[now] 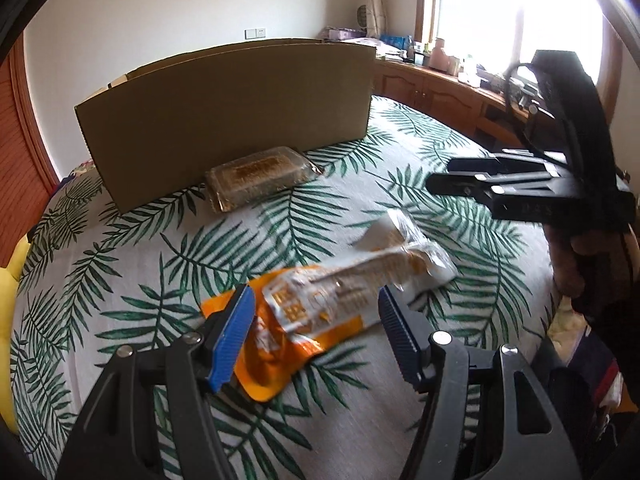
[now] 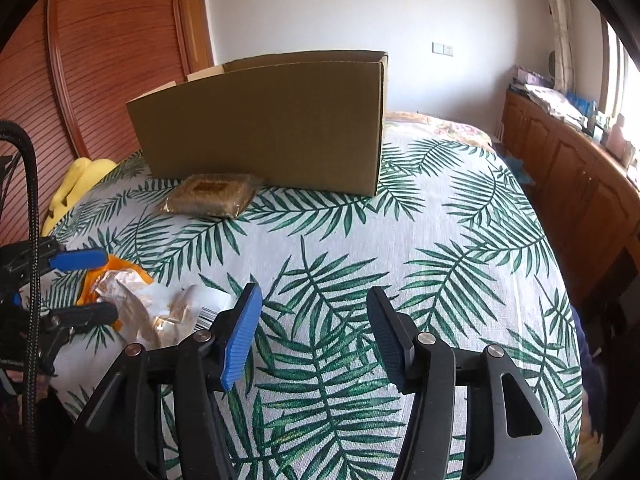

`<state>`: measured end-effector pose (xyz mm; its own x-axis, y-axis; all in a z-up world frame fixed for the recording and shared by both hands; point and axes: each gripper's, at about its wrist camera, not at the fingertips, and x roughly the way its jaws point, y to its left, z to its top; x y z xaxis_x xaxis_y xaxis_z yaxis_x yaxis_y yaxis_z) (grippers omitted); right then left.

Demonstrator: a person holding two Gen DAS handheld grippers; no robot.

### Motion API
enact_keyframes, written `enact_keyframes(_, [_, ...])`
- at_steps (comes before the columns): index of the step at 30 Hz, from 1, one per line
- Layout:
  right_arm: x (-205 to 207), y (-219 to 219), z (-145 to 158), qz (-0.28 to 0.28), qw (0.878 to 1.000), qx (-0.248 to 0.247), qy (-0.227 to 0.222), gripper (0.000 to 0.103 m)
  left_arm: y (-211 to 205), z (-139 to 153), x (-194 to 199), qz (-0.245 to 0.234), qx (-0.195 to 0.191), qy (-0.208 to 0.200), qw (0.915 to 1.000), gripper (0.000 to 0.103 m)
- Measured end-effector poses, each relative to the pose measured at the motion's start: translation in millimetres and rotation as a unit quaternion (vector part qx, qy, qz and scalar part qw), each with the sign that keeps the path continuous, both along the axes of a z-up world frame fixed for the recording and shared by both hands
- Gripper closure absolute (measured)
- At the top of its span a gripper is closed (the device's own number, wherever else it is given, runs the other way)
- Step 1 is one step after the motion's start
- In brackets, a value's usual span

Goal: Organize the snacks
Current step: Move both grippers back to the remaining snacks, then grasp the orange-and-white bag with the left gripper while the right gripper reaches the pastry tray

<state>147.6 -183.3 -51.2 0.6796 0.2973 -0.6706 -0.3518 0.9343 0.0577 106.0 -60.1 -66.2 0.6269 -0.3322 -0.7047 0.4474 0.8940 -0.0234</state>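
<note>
An orange snack packet [image 1: 276, 360] lies on the leaf-print bed cover, with a white-and-clear biscuit pack [image 1: 360, 280] across it. My left gripper [image 1: 316, 320] hovers open just above them, its blue pads either side of the pile and apart from it. In the right wrist view the same packets [image 2: 132, 300] sit at the left with the left gripper [image 2: 92, 286] over them. My right gripper [image 2: 314, 332] stands open over bare cover, with nothing between its fingers. An open cardboard box [image 1: 224, 116] [image 2: 260, 128] stands at the back, and a clear-wrapped brown snack tray [image 1: 260, 178] [image 2: 208, 194] lies against its front.
A yellow soft thing [image 2: 76, 184] lies at the bed's left edge by a wooden slatted door [image 2: 100, 60]. A wooden cabinet [image 2: 580, 184] with clutter on top runs under the window on the right. The right gripper [image 1: 460, 180] juts in from the right in the left wrist view.
</note>
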Motion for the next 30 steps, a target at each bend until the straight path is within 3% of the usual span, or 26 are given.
enact_keyframes(9, [3, -5, -3, 0.002, 1.0, 0.022, 0.008, 0.047, -16, -3, -10, -0.015, 0.056, -0.018, 0.9982, 0.037])
enact_keyframes(13, [2, -4, -3, 0.002, 1.0, 0.022, 0.005, 0.047, -24, -1, -5, -0.03, 0.06, -0.014, 0.9977, 0.036])
enact_keyframes(23, [1, -6, -3, -0.002, 1.0, 0.026, 0.002, 0.047, -57, -3, 6, -0.088, 0.113, -0.019, 0.9896, 0.034])
enact_keyframes(30, [1, -6, -4, 0.001, 1.0, 0.028, 0.005, 0.047, -75, -6, 32, -0.123, 0.117, 0.016, 0.9854, 0.033])
